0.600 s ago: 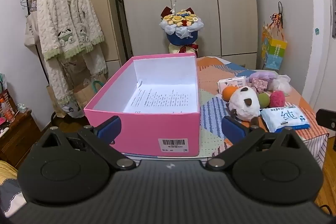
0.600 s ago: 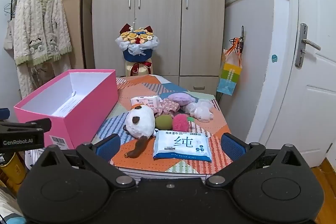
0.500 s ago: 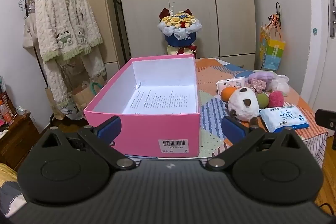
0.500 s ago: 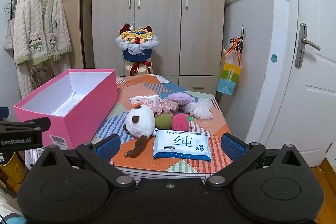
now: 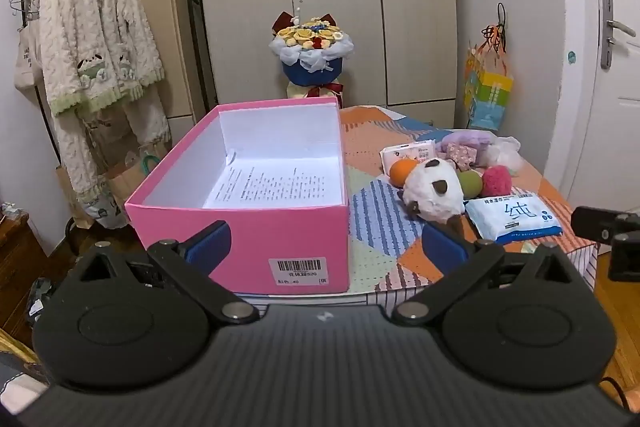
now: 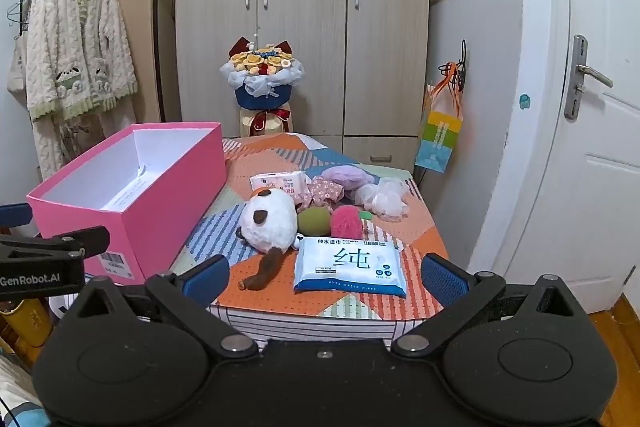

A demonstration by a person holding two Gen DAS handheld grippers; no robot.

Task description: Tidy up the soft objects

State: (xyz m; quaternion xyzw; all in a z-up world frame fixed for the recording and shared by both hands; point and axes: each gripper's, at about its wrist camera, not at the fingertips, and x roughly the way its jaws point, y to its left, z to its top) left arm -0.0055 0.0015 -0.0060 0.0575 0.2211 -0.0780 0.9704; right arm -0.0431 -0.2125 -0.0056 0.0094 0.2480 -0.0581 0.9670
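Observation:
An open pink box (image 5: 256, 223) (image 6: 160, 187) stands on the left of a patchwork-covered table (image 6: 280, 155), with only a printed sheet inside. To its right lie a white plush panda (image 6: 268, 219) (image 5: 434, 189), a green ball (image 6: 314, 221), a pink pompom (image 6: 347, 221), an orange ball (image 5: 402, 171), a blue wet-wipes pack (image 6: 350, 265) (image 5: 514, 219), a small tissue pack (image 6: 278, 183), a floral cloth (image 6: 326, 189), a purple puff (image 6: 346, 175) and a white mesh puff (image 6: 382, 197). My left gripper (image 5: 326, 247) is open and empty before the box. My right gripper (image 6: 326, 273) is open and empty before the wipes.
A flower bouquet (image 6: 262, 75) stands behind the table before the wardrobe (image 6: 304, 7). A knit robe (image 6: 72, 67) hangs on a rack at left. A colourful bag (image 6: 440, 139) hangs on the right wall beside a white door (image 6: 600, 147).
Both grippers have drifted slightly; the left view has shifted a little to the right and back. Nothing on the table has moved.

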